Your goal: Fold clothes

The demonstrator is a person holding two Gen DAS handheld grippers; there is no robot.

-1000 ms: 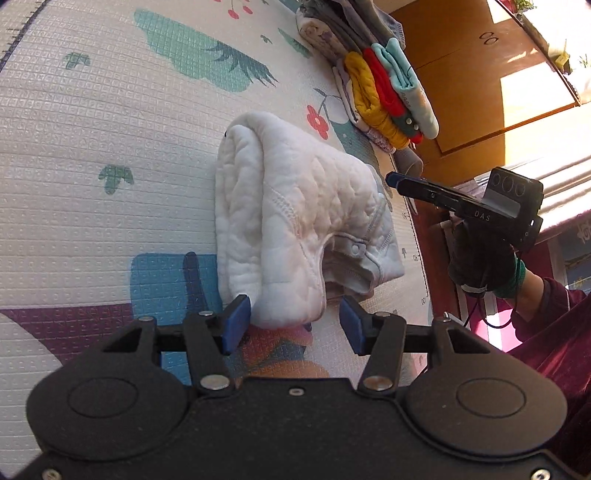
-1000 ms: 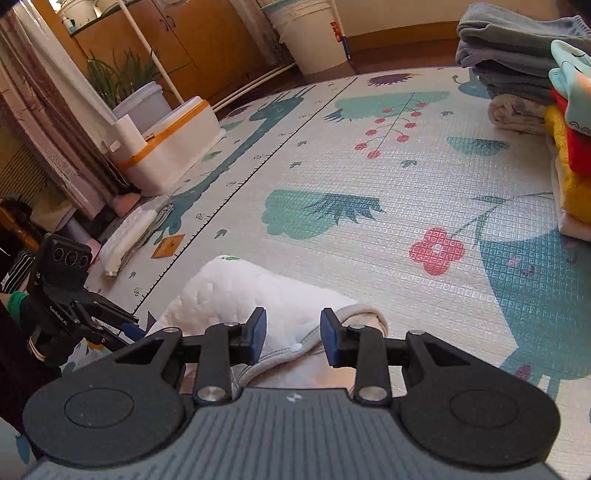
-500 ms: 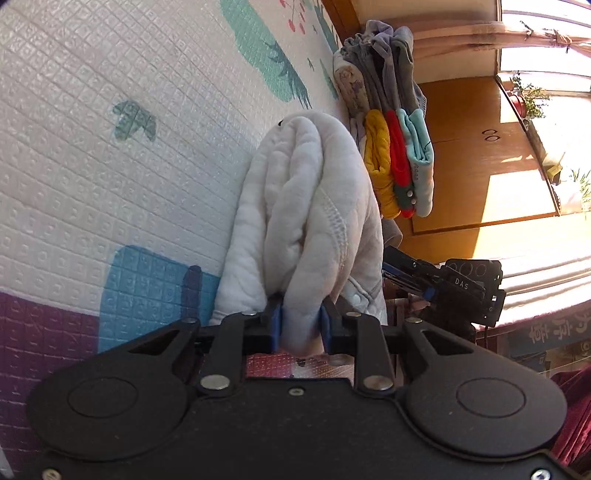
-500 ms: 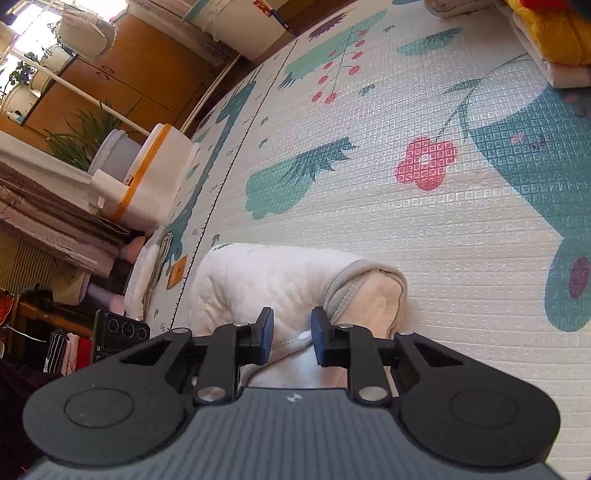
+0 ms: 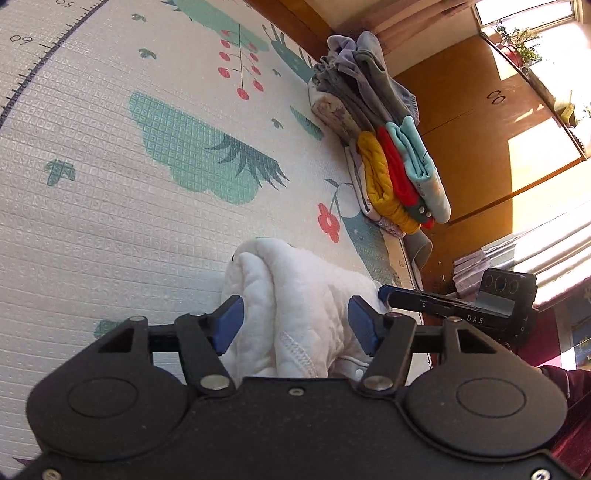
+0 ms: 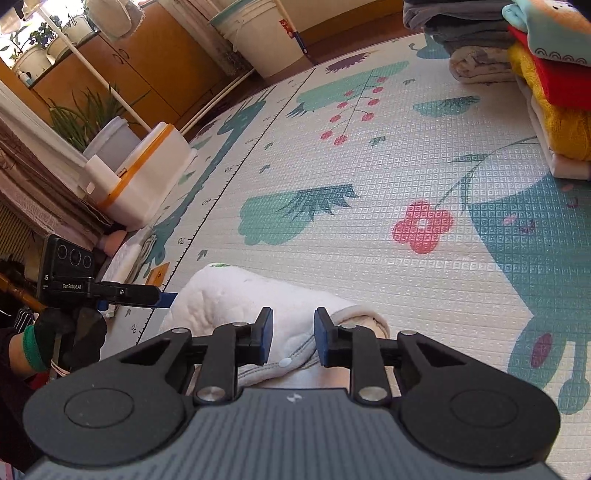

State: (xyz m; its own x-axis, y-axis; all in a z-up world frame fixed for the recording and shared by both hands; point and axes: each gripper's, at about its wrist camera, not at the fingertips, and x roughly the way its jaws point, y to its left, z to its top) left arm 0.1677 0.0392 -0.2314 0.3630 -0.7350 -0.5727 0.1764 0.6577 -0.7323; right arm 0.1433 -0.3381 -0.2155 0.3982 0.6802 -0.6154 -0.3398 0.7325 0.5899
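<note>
White quilted garment [image 5: 295, 295], folded into a thick bundle, lies near on the play mat [image 5: 110, 221]. Left gripper [image 5: 293, 328] gapes wide astride it; right gripper [image 6: 291, 334] stands released over its hem. Stacked clothes [image 5: 399, 177] lie far right. Any regrasp should catch all layers squarely.

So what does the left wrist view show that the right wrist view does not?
Only the left wrist view shows the left tool open around the white garment, and a sunlit window.

Only the right wrist view shows the white and orange box, the white bucket and the potted plants.

Both show the white garment, the play mat, the stack of folded clothes and the right tool, open.
</note>
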